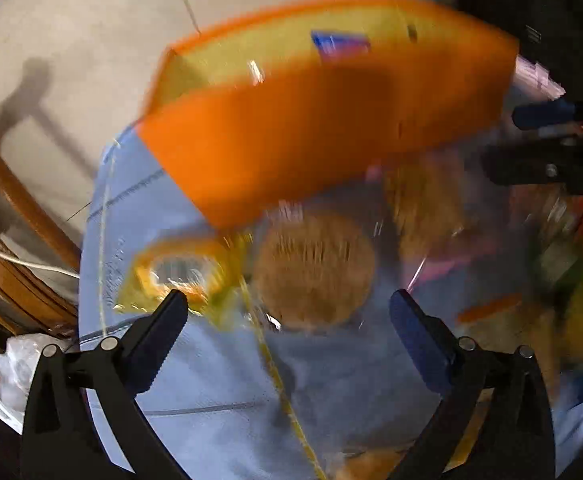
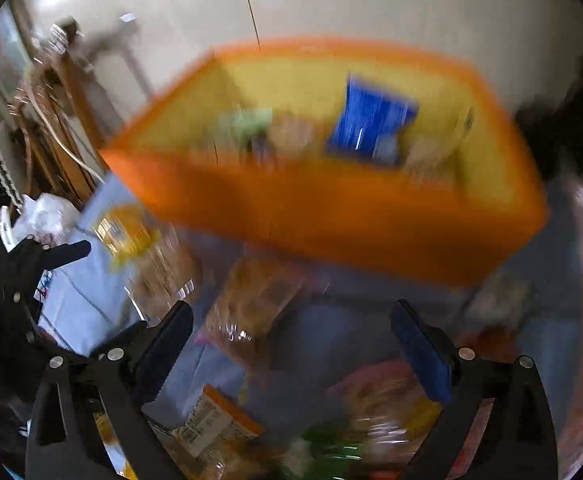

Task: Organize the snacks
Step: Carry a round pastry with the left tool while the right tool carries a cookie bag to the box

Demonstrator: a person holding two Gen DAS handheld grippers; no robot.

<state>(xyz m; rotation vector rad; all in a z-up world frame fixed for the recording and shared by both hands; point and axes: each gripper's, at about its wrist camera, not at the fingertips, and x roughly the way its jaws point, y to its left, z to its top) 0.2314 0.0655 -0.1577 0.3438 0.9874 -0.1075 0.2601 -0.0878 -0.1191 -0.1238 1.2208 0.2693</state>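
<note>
Orange bin (image 2: 331,216) sits beyond both our grippers. We see left gripper (image 1: 287,320) and right gripper (image 2: 291,332) spread fully, gripping nothing; blurred snack packets (image 1: 315,268) lie beneath them.

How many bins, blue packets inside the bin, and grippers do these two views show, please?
Orange bin: 1
Blue packet in the bin: 1
Grippers: 2, the left gripper and the right gripper, both open
Total: 4

Pale tiled floor (image 1: 91,40) with glare, brown wooden furniture (image 1: 15,216) at left, white cable (image 1: 23,262) draped across it.
</note>
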